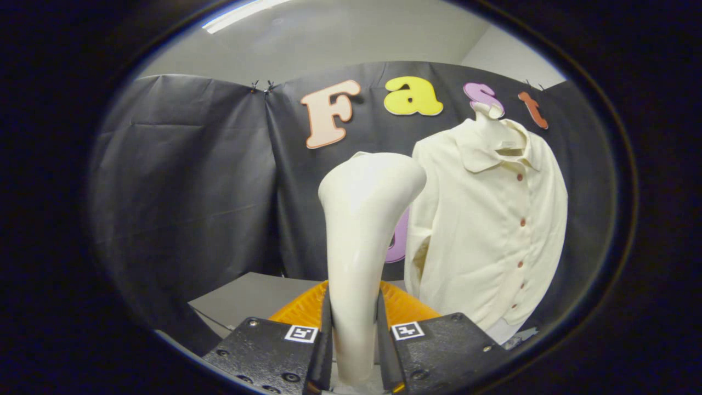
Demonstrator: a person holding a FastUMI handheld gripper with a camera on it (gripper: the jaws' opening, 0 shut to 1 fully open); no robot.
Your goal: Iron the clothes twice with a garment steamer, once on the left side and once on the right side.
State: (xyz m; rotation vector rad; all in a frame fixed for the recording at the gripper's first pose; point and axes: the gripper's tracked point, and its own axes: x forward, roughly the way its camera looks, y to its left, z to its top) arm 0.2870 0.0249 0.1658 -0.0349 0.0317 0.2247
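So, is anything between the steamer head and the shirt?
Nothing: in the gripper view the steamer, clamped between the gripper fingers, has only booth wall showing before the hanging shirt.

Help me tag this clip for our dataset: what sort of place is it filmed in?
Probably a staged recording booth, not a home: black cloth wall, a cream shirt displayed on a stand, and a grey table. The claw is shut on a garment steamer.

Cream steamer (364, 219), cream shirt (488, 230) (reddish buttons, seemingly), orange tray (408, 307).
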